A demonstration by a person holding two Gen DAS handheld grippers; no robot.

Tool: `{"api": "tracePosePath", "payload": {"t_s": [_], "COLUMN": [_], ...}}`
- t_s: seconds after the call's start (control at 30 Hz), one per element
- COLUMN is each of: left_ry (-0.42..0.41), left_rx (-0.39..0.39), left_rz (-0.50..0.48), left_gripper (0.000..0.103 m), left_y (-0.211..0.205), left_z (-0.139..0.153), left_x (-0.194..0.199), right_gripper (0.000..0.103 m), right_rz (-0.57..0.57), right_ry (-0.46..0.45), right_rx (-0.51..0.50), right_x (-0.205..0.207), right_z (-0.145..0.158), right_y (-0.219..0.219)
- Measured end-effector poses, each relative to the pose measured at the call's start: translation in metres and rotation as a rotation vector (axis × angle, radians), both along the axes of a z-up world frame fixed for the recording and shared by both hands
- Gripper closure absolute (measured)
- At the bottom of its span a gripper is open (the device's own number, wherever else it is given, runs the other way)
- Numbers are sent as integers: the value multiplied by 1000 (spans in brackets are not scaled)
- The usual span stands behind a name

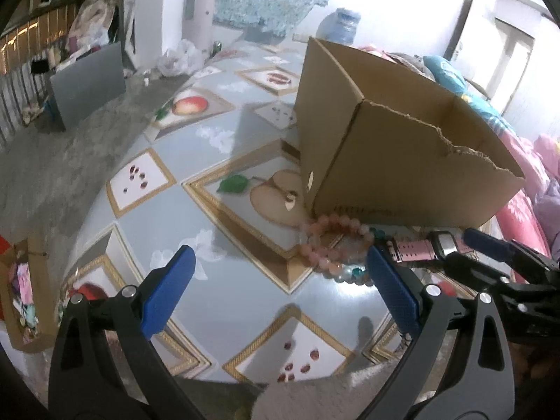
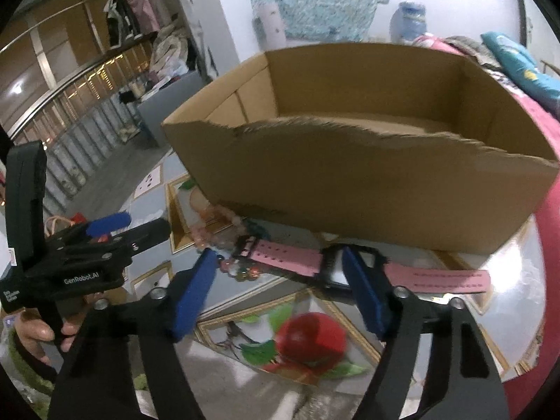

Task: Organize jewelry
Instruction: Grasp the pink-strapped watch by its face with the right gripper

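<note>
Down in the left wrist view, the left tool (image 1: 280, 273) hangs over the patterned counter (image 1: 217, 217) with its blue fingers (image 1: 168, 290) wide apart and nothing between them. A bracelet (image 1: 329, 241) of pink beads lies on the counter at centre right of the frame, just behind the tool's right finger and touching the foot of a torn cardboard box (image 1: 402, 161). Right of the bracelet lies a pink-strapped watch (image 1: 427, 248), also close under the box. The right tool (image 1: 490, 245) enters from the right edge, its blue tip near the watch.

Over in the right wrist view, the right tool (image 2: 280, 276) has its fingers (image 2: 192, 294) spread, not pressing on anything; the watch (image 2: 332, 262) lies across the gap at its tips, and the right finger partly hides the watch's face. Whether that finger touches the watch cannot be told. The bracelet (image 2: 224, 231) lies at centre left, by the strap's buckle end. The box (image 2: 367, 189) fills the middle of the frame. At left, a hand (image 2: 38, 336) holds the left tool (image 2: 119, 227).
</note>
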State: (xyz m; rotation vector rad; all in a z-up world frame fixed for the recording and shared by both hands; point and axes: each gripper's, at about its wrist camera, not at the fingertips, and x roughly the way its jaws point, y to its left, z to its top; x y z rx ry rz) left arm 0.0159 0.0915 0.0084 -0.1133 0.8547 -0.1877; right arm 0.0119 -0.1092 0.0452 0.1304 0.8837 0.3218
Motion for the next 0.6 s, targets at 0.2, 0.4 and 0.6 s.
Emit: {"api": "tracePosePath", "payload": {"t_s": [0.2, 0.4, 0.6], "left_ry": [-4, 24, 30], "left_rx": [29, 22, -32], "left_rz": [-51, -120, -222], "left_gripper": [38, 65, 84], "left_y": [-11, -27, -45], "left_z": [-4, -12, -9], "left_x": [7, 11, 9], "right_gripper": [53, 56, 56], "right_rz": [45, 57, 53], "right_ry": [20, 4, -42], "right_rx": [-16, -33, -101], "right_x": [5, 2, -8], "right_z": [-8, -7, -2], "right_y": [10, 4, -15]}}
